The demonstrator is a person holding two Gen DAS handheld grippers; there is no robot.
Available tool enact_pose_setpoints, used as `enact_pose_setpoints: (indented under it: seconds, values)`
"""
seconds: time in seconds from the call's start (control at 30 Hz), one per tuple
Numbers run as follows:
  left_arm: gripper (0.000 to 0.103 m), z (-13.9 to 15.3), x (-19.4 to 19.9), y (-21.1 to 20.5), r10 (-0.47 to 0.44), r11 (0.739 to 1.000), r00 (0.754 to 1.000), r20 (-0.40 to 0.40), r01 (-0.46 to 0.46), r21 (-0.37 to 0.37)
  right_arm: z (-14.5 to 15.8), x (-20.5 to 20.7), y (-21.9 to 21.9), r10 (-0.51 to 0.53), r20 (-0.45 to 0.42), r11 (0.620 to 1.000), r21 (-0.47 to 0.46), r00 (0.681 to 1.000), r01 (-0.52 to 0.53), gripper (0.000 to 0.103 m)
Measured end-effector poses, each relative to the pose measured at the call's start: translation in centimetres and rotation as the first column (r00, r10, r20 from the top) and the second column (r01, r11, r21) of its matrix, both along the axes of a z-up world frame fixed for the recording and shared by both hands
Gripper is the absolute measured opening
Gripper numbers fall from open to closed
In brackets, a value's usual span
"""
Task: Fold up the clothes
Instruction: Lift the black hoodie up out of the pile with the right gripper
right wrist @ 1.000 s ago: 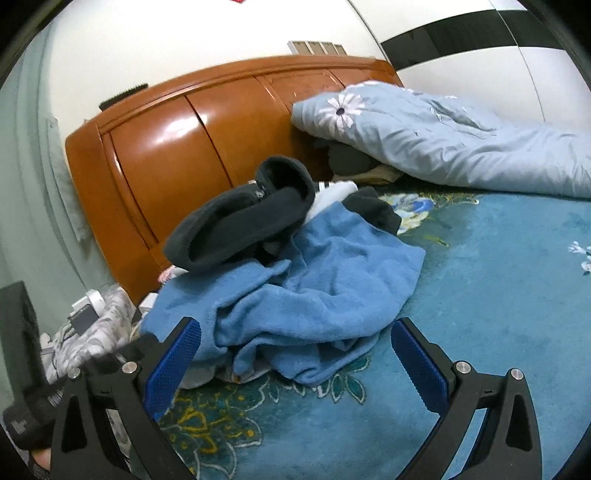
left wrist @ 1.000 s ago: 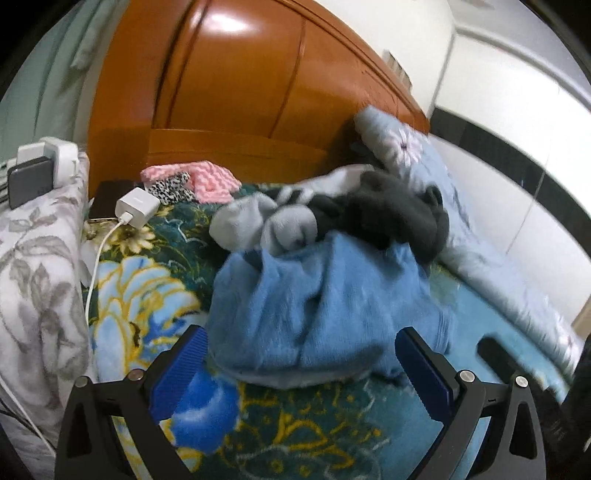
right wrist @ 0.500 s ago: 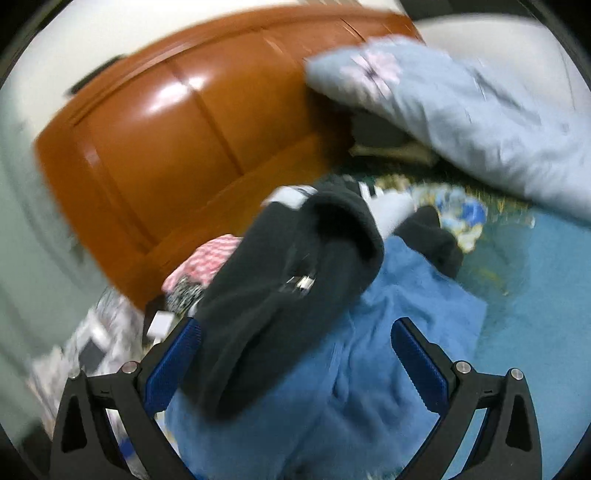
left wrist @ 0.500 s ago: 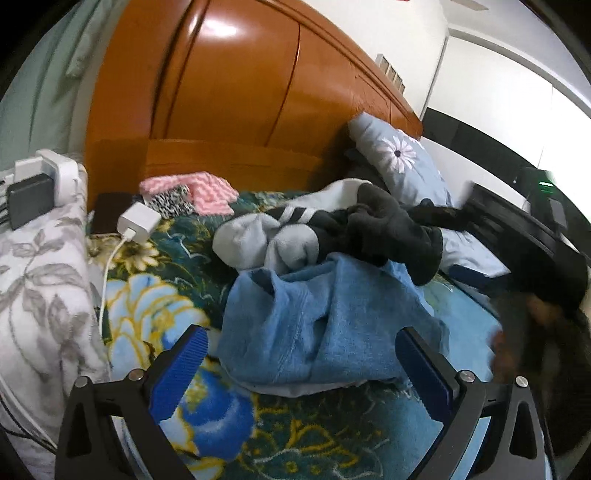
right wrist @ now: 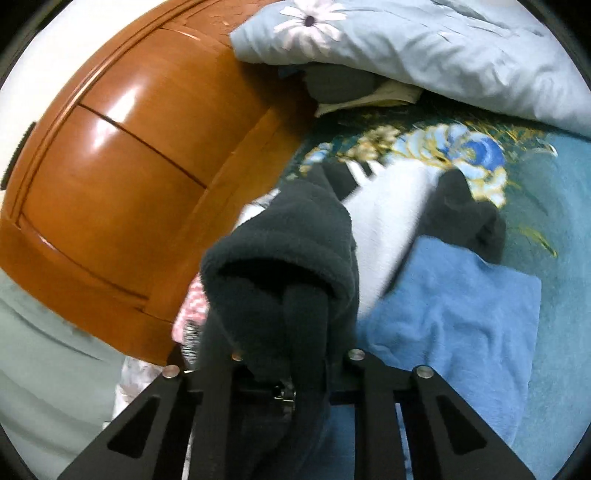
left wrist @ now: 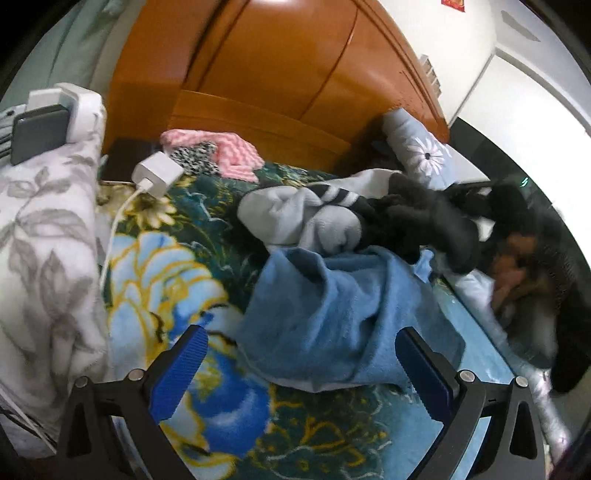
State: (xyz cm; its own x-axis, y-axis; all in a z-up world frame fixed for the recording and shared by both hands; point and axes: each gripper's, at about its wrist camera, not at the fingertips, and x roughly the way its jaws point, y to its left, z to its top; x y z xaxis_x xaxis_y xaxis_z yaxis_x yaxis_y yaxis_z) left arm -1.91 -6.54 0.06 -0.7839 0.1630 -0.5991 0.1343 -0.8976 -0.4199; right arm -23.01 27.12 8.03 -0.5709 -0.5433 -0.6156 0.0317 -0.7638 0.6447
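Black fleece (right wrist: 295, 266) — in right claw (right wrist: 291, 365)

left tool (left wrist: 303, 365): fingers spread wide, low, level | right tool (right wrist: 291, 354): fingers closed together, pinching

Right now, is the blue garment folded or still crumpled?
Crumpled: the blue garment lies bunched in loose wrinkles on the bed, partly under the dark fleece.

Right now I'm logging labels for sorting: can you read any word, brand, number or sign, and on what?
None readable.
Red paper high on the wall: cut off, too blurred.
White charger: no legible print.
Dark fleece garment in the right tongs: no tag visible.
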Motion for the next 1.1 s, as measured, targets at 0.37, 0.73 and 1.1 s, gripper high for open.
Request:
enact_pose_setpoints:
  seconds: [0.37,0.73,1.1]
  values:
    - [0.103,0.7,0.2,1.4,-0.04,0.997,0.999,-0.034,0.038,-0.062,19.9,1.9,-2.3,0.05,-0.313,0.991,-0.1,0.948,-0.085,0.017]
    - [0.103,4.4,5.0,0.6,-0.045,0.998,0.975,-0.217,0.036,-0.047,34.1,14.5,5.5,-0.042,-0.559,0.983,-0.173,0.828,-0.066,0.017]
    - [0.103,6.3,8.5,3.9,-0.182,0.981,0.966,-0.184,0.166,-0.1,40.3,30.8,18.9,-0.068,-0.706,0.996,-0.092,0.705,0.005,0.017]
